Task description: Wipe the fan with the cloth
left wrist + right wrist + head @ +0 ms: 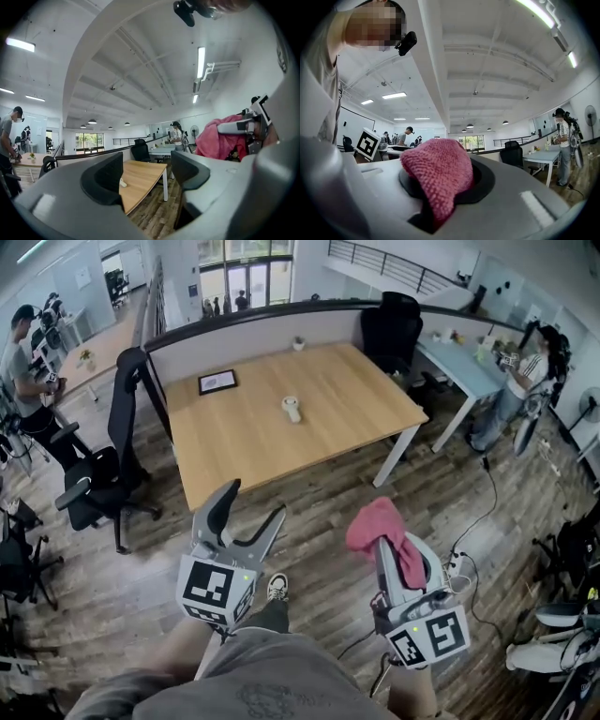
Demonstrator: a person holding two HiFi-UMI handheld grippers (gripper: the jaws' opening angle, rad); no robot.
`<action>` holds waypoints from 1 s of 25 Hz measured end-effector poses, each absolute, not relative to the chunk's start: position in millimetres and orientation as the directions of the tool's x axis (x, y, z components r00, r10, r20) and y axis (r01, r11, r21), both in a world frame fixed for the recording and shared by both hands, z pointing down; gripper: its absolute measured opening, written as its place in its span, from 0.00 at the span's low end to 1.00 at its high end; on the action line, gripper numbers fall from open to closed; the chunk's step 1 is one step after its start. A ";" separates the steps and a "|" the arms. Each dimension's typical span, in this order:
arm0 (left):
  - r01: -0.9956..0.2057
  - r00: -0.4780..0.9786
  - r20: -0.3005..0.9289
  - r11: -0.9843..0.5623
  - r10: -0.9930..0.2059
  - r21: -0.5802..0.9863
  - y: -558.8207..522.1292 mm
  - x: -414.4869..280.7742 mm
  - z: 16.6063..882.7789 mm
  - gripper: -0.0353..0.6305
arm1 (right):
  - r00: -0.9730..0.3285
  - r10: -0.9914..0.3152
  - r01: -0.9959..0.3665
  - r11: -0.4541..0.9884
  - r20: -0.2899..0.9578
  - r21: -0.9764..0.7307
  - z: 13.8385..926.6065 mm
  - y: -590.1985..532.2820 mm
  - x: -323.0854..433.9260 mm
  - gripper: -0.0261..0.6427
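A small white fan lies on the wooden table ahead of me, also in the left gripper view as a small white fan between the jaws, far off. My left gripper is held level over the floor, short of the table, open and empty. My right gripper is beside it on the right, shut on a pink cloth. The cloth bunches over the jaw tips and hides them. The cloth also shows at the right of the left gripper view.
A black framed tablet lies at the table's back left. Black office chairs stand left of the table and one behind it. A partition backs the table. A white desk and people stand at the right; cables cross the floor.
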State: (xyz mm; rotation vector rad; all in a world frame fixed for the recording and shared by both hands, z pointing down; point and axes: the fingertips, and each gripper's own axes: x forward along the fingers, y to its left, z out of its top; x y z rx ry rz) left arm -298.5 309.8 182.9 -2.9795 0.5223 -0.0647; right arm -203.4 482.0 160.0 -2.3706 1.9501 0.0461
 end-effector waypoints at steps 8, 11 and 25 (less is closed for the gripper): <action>-0.329 0.936 0.089 -0.937 -0.340 -0.119 213.6 -229.7 196.0 0.53 | 0.185 -0.983 -0.981 -0.184 -0.016 -0.060 169.2 381.9 -138.2 0.16; -0.323 0.935 0.118 -0.941 -0.334 -0.102 172.5 -206.0 204.6 0.53 | 0.182 -0.983 -0.981 -0.182 0.003 -0.072 173.0 336.9 -115.2 0.16; -0.315 0.929 0.184 -0.947 -0.321 -0.059 31.8 -135.2 234.5 0.53 | 0.176 -0.983 -0.978 -0.180 0.055 -0.100 193.0 181.5 -40.2 0.16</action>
